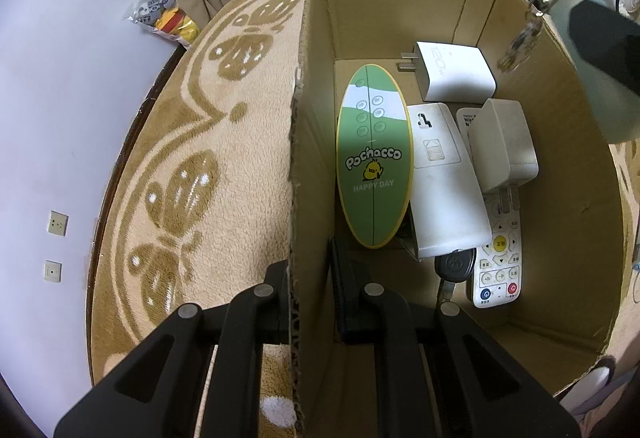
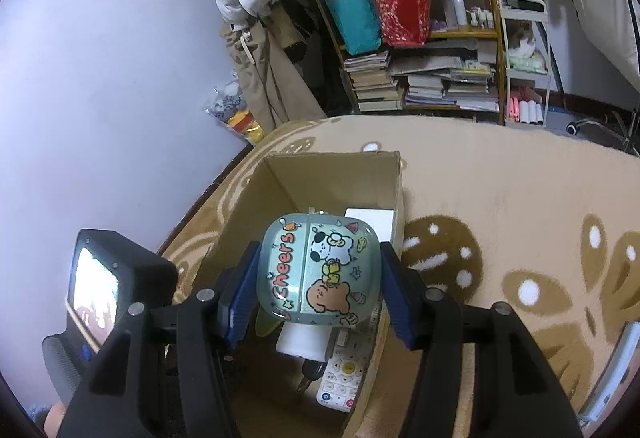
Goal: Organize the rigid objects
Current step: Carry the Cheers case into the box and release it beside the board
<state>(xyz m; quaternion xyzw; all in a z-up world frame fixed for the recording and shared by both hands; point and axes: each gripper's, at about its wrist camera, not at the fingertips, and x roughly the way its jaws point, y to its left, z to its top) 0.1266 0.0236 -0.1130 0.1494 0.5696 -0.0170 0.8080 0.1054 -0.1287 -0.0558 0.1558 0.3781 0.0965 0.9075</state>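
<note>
The left tool (image 1: 310,302) pinched the cardboard box's (image 1: 304,141) wall, while the right tool (image 2: 318,278) gripped the cartoon case (image 2: 318,272) above its crowded interior, where releasing early risked it bouncing off the white chargers (image 1: 456,71).

One cardboard box (image 1: 400,5). Inside it:
- chargers, white: 2 (image 1: 456,71) (image 1: 504,145)
- oval green mirror: 1 (image 1: 374,157)
- white slab: 1 (image 1: 444,181)
- remote: 1 (image 1: 498,266)
- car key: 1 (image 1: 454,266)

Above the box:
- cartoon case: 1 (image 2: 318,274)

Grippers: 2 (image 1: 310,294) (image 2: 316,302).
</note>
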